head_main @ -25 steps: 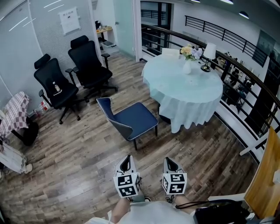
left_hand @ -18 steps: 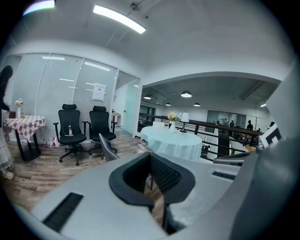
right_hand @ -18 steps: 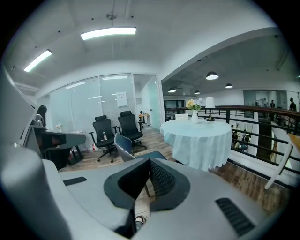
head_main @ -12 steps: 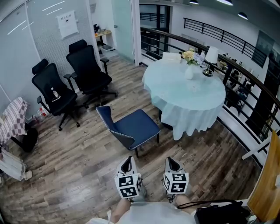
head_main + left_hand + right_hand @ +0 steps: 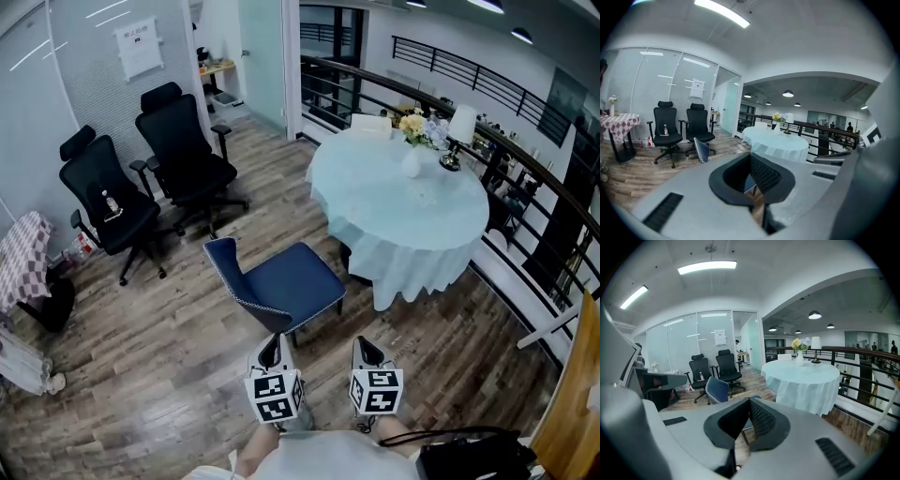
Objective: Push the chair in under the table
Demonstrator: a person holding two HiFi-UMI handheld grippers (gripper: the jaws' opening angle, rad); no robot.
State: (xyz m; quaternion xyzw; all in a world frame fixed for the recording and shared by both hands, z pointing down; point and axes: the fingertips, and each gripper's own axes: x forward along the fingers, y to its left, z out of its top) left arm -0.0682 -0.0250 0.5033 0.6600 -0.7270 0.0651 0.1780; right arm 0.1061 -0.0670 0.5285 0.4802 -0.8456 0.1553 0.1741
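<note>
A blue chair [image 5: 281,278] stands on the wood floor, pulled out from the round table [image 5: 405,208] with its pale cloth, its seat facing the table. My left gripper [image 5: 270,351] and right gripper [image 5: 364,351] are side by side just short of the chair's near edge, touching nothing. Both are shut and hold nothing. In the left gripper view the chair's back [image 5: 701,149] shows left of the shut left gripper [image 5: 750,156], with the table [image 5: 776,143] beyond. The right gripper view has the chair's back [image 5: 716,390] left of the shut right gripper [image 5: 749,400], with the table [image 5: 802,378] to the right.
Two black office chairs [image 5: 184,152] [image 5: 101,199] stand by the glass wall at the left. A vase of flowers [image 5: 412,159] and a lamp [image 5: 459,131] sit on the table. A dark railing [image 5: 525,159] curves behind it. A checked cloth [image 5: 21,261] is far left, a black bag [image 5: 469,459] bottom right.
The chair and table have drawn nearer in the head view as I walk forward. Both grippers keep their pose, side by side and shut.
</note>
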